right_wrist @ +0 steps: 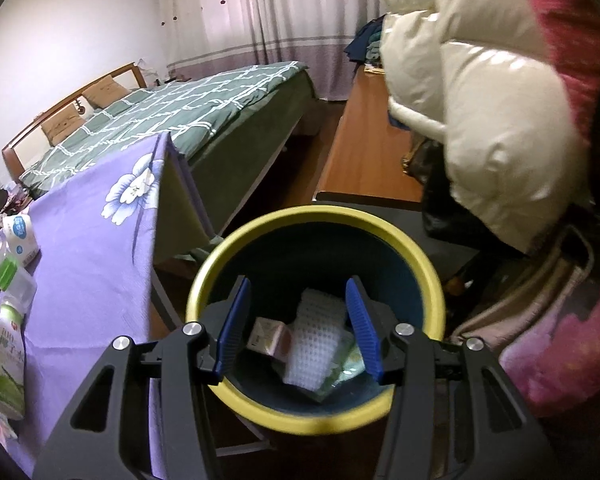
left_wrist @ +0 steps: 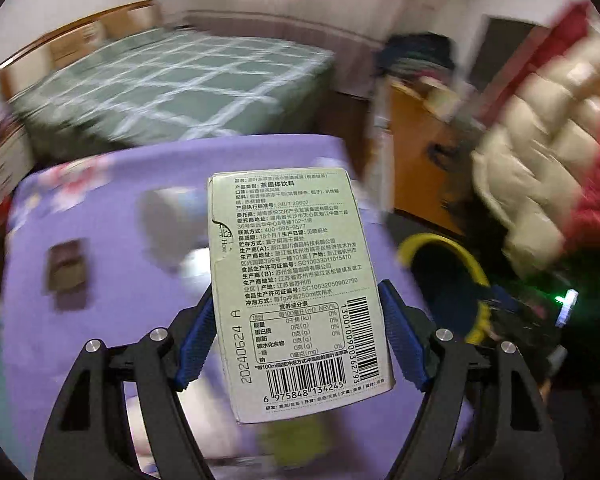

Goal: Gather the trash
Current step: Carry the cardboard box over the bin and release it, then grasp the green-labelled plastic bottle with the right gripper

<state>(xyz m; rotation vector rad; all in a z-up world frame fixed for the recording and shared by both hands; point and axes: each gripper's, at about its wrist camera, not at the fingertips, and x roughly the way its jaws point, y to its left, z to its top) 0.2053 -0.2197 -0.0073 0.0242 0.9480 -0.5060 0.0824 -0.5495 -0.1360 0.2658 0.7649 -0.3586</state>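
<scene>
My left gripper (left_wrist: pixel 298 289) is shut on a pale green carton (left_wrist: pixel 296 264) printed with text and barcodes; both blue pads press its long sides and hold it above the purple flowered tablecloth (left_wrist: pixel 112 208). The yellow-rimmed bin (left_wrist: pixel 446 240) shows to the right, past the table edge. In the right wrist view my right gripper (right_wrist: pixel 300 304) hangs open over the bin (right_wrist: pixel 312 216) with nothing between its fingers. Inside the bin lie a white mesh sleeve (right_wrist: pixel 316 340), a small pink box (right_wrist: pixel 268 334) and a green wrapper (right_wrist: pixel 352 366).
On the tablecloth (right_wrist: pixel 92 260) stand a green drink bottle (right_wrist: pixel 6 360), a clear tub with a green lid (right_wrist: pixel 6 276) and a white carton (right_wrist: pixel 20 236); a brown packet (left_wrist: pixel 66 272) lies there too. A green-checked bed (right_wrist: pixel 180 104), a wooden bench (right_wrist: pixel 364 140) and a person's cream puffer sleeve (right_wrist: pixel 480 120) surround the bin.
</scene>
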